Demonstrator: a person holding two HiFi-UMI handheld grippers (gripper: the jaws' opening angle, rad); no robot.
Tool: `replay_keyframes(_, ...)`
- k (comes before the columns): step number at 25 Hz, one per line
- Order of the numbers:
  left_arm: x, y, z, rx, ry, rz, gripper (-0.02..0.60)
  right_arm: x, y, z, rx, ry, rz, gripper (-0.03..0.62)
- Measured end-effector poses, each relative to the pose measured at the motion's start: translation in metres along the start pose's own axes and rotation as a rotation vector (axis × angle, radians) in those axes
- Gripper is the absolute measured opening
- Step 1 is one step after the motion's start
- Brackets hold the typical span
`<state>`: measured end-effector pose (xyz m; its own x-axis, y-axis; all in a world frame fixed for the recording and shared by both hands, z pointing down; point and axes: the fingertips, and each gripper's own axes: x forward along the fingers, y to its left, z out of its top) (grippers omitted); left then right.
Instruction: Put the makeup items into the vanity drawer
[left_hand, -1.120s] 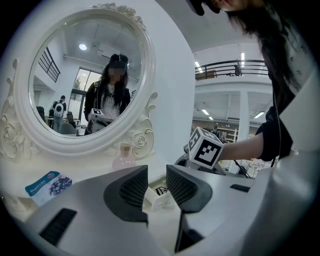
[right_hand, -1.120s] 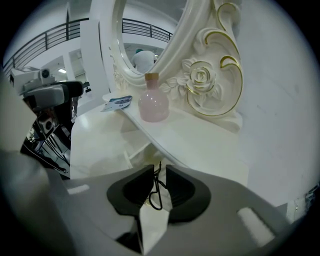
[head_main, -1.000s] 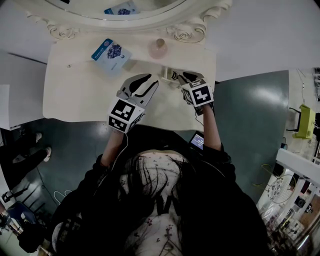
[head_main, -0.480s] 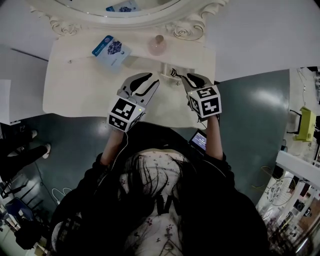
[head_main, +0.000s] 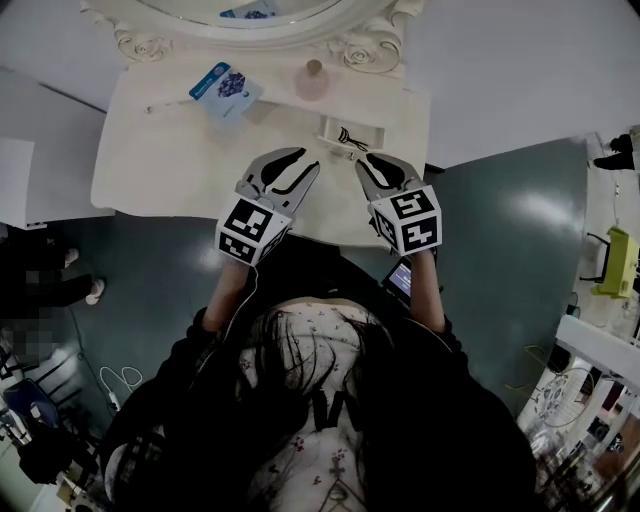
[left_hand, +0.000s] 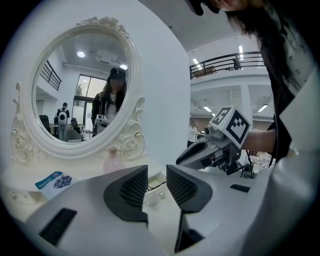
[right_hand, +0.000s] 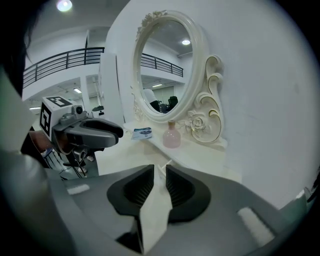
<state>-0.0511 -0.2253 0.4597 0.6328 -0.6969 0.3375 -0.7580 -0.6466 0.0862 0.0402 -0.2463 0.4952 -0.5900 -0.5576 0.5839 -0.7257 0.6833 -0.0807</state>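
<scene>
Currently my left gripper (head_main: 306, 160) and right gripper (head_main: 370, 161) hover over the cream-white vanity top (head_main: 165, 170), each with jaws narrowly apart, holding nothing.

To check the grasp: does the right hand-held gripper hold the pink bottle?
No, the pink bottle stands on the vanity ledge by the mirror, apart from the empty right hand-held gripper.

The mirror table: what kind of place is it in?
Probably a big hall or lab, not a bedroom: the vanity table and oval mirror share it with a high balcony railing and cables on the floor.
</scene>
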Motion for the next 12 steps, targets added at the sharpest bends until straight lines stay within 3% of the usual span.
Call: replay_keyframes(12, -0.035, -0.070, -0.019, -0.015, 0.031, 0.130, 0.115, -0.043, 0.050, -0.029, -0.060, -0.074, 0.152, 0.080)
